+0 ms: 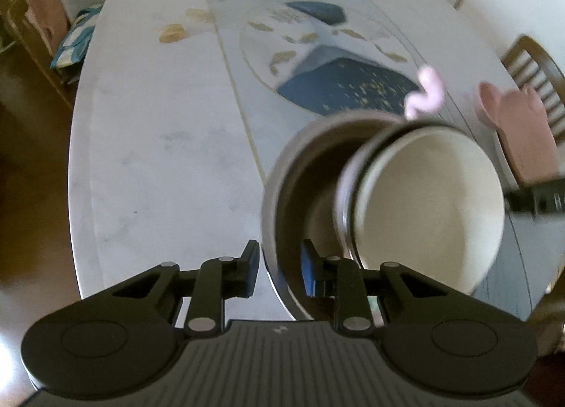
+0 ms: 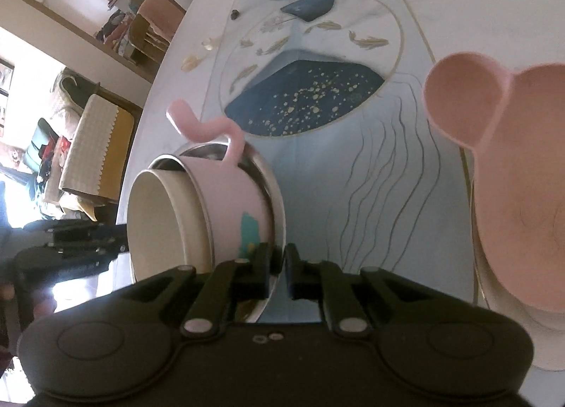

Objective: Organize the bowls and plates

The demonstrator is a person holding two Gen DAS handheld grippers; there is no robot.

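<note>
Bowls first, through the left wrist camera: we are looking at a steel bowl [image 1: 282, 195] tipped on its side at about four o'clock from the table's [image 1: 148, 159] centre, with a pink bowl [image 1: 430, 209] nested inside it, cream interior facing us and a curly pink handle [image 1: 425, 94] sticking up at twelve o'clock of the pair. Our left gripper [image 1: 279, 271] is straddling the steel rim, one fingertip outside the wall and one inside, with a gap showing on both sides, so we are reading the jaws as apart and not yet biting. The frame is blurring around the bowls, which suggests things are moving. A pink eared plate [image 1: 512, 131] is sitting at three o'clock near the table edge.

Through the right wrist camera, our right gripper [image 2: 279, 265] is pinching the steel bowl's [image 2: 272, 188] rim at six o'clock of the pair, jaws nearly together on the thin metal. The pink bowl [image 2: 226, 202] is lying loose inside, mouth toward nine o'clock, and the eared plate [image 2: 522, 173] is filling the three o'clock side.

We are judging the main risk as the pink bowl sliding out of the tilted steel one, since nothing is gripping it. A thin polished rim could also be slipping in the right pinch, and swinging right could be knocking the plate.
</note>
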